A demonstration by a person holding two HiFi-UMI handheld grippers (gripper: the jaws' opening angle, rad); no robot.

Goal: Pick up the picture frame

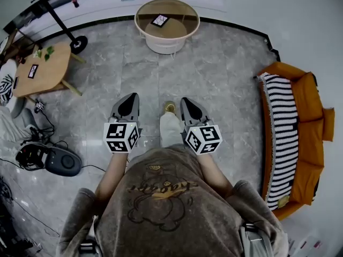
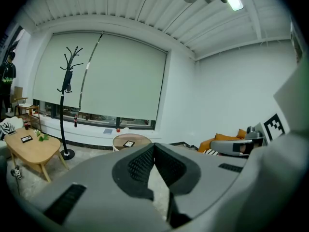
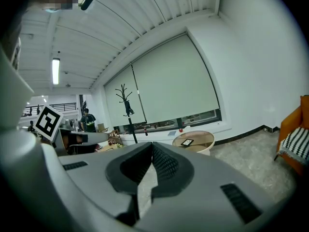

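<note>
head view: a person stands on a grey tiled floor (image 1: pixel 225 74), holding the left claw (image 1: pixel 130 98) and right claw (image 1: pixel 188 101) side by side, both pointing toward a round table (image 1: pixel 161 45) well ahead. the picture frame (image 1: pixel 159 20) lies flat on that table's top, far from both claws. an orange sofa (image 1: pixel 308 98) stands to the right and a wooden table (image 1: pixel 45 71) to the left. left gripper view: the left claw (image 2: pixel 154 147) is pressed together with nothing between its jaws; the picture frame (image 2: pixel 128 143) shows beyond it, with a coat stand (image 2: pixel 64 105) to the left. right gripper view: the right claw (image 3: pixel 152 147) is likewise pressed together and empty, with the picture frame (image 3: pixel 186 142) beyond it.
</note>
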